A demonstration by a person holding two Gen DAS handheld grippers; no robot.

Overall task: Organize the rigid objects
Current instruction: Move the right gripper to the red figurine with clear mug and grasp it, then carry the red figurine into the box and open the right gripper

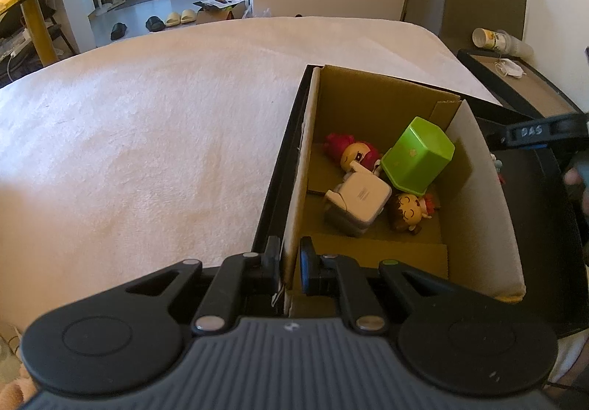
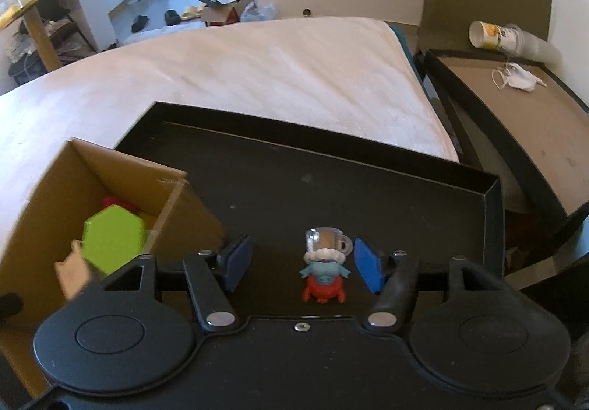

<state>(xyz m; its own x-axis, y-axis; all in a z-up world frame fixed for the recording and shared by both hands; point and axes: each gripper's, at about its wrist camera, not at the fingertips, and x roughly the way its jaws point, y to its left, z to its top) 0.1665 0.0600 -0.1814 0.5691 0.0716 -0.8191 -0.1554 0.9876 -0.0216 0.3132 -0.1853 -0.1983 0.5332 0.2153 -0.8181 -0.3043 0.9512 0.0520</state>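
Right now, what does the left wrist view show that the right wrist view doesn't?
Left wrist only: the left gripper shut on the cardboard box's wall, two doll figurines and a white charger inside.

Right wrist only: the right gripper open around a small red-and-blue figurine standing on the black tray.

Both: the green container, cup stack and face mask.

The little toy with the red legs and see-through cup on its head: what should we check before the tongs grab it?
1. Small red-legged figurine stands upright on black tray: ok.
2. Right tongs open, no pad touching it: ok.
3. Figurine centred between pads: not ok, nearer the right pad.
4. Left tongs shut on brown cardboard box wall: ok.
5. Room in box beside green hexagonal container: cannot tell.
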